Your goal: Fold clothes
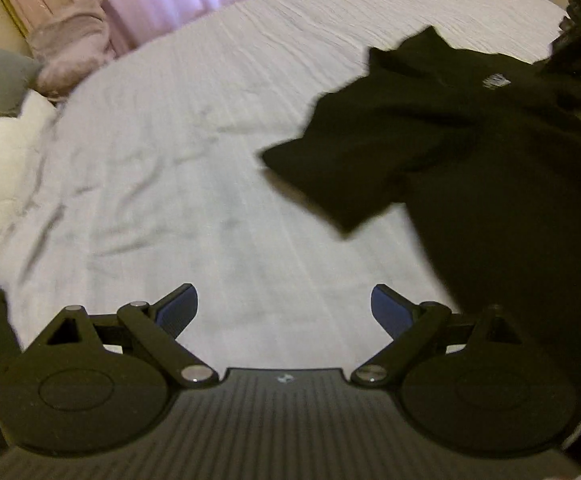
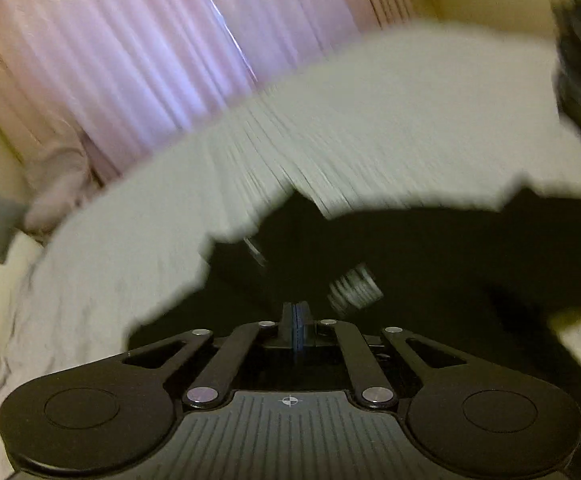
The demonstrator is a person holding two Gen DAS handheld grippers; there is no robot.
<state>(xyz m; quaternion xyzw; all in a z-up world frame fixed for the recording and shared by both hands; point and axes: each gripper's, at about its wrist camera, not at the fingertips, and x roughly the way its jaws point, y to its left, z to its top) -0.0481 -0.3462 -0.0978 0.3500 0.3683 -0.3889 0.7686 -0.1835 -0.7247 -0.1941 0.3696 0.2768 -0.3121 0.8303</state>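
A limp black T-shirt (image 1: pixel 470 152) is seen at two o'clock on the ribbed white bedspread (image 1: pixel 210 120), pinched by the clenched right gripper (image 2: pixel 296 328), while the left gripper (image 1: pixel 284 312) is spread, released.

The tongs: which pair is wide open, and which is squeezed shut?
The left tongs are wide open over the white bedsheet, holding nothing. The right tongs are squeezed shut, blue pads together, against the black T-shirt.

Left gripper (image 1: pixel 284 312): matte black linkage arms, silver pivot screws, blue fingertip pads (image 1: pixel 180 308), ribbed grey body behind them. Right gripper (image 2: pixel 296 322) looks identical.
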